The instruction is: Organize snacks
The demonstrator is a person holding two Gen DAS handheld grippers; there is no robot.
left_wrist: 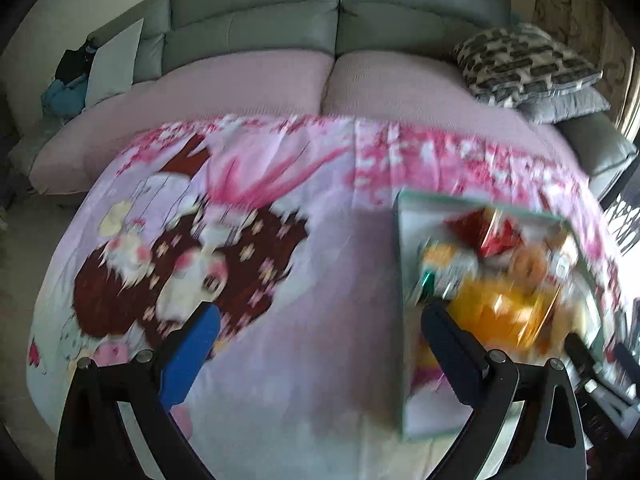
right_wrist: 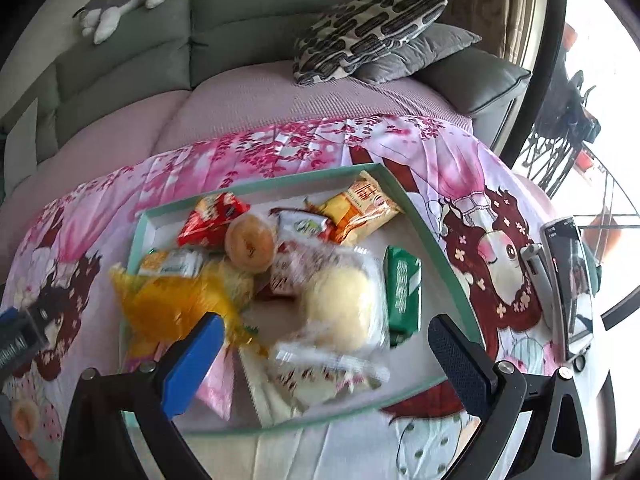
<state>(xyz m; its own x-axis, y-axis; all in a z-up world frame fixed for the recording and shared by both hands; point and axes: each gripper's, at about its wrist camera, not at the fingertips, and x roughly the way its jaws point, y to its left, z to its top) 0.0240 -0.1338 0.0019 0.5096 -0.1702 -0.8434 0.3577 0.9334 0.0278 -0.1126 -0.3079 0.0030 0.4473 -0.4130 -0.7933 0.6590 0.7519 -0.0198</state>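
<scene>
A shallow teal-rimmed box (right_wrist: 416,208) lies on a pink cartoon cloth and holds several wrapped snacks: a red packet (right_wrist: 208,220), a round brown bun (right_wrist: 250,242), an orange packet (right_wrist: 356,208), a green packet (right_wrist: 402,288), a pale wrapped bun (right_wrist: 344,304) and a yellow bag (right_wrist: 176,300). My right gripper (right_wrist: 326,334) hovers open over the box's near half, nothing between its fingers. In the left wrist view the box (left_wrist: 400,280) sits to the right, blurred, with the yellow bag (left_wrist: 500,312) inside. My left gripper (left_wrist: 320,324) is open over bare cloth, left of the box.
A grey sofa (left_wrist: 280,20) with a mauve seat cover runs behind the table. Patterned and grey cushions (right_wrist: 368,36) sit at its right end. A phone on a stand (right_wrist: 568,280) stands at the table's right edge. A plush toy (right_wrist: 124,0) lies on the sofa back.
</scene>
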